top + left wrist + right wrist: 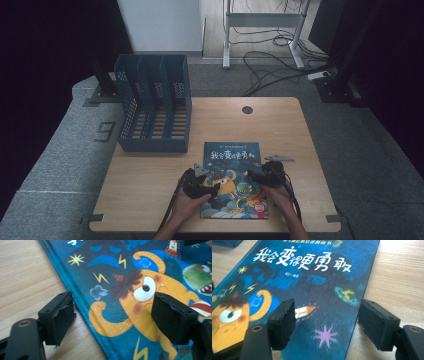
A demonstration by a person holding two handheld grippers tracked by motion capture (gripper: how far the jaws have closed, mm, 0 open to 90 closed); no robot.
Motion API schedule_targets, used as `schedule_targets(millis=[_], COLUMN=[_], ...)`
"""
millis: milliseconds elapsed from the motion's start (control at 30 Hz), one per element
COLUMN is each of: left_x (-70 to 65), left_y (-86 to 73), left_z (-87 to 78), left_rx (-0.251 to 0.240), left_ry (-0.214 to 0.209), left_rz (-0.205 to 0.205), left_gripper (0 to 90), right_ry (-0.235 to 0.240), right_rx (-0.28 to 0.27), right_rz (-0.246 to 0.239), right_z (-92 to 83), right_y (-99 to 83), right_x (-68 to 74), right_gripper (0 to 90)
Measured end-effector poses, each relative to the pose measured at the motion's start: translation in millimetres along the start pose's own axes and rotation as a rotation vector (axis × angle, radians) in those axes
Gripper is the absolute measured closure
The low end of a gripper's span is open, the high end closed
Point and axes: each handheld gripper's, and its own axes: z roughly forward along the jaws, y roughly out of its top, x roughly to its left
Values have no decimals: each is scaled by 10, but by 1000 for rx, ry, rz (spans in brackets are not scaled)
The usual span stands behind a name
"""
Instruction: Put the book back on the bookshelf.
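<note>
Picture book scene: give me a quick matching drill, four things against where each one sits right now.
Things:
1. picture book
2. file rack
3. left tool
4. right tool

Places:
A. far left part of the table, standing upright
B. over the book's right edge, open
C. flat on the table, near the front edge
D. over the book's left edge, open

Pairs: 1-C, 2-A, 3-D, 4-B
</note>
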Motion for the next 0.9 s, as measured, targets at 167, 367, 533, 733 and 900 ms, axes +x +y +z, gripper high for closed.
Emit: schedule_targets(millis=[167, 367, 533, 733, 900], left_x=[32, -12, 5, 58, 106], left_y=[-3, -8, -7, -4, -4], left_z=[-11, -3, -6, -23, -31], left_rx=[1, 1, 2, 6, 2], left_ry=[-1, -22, -32, -45, -35], left_rz=[-3, 20, 25, 7, 1], left_gripper=[192, 185, 183, 185, 184], right_ry=[-1, 32, 248, 41, -11], right_rx=[5, -8, -40, -19, 0], right_rz=[30, 75, 153, 55, 78], right_z=[38, -23, -76, -26, -9], right_y=[42, 74, 118, 138, 114], right_x=[3, -13, 34, 124, 33], right_gripper=[257, 249, 323, 266, 258])
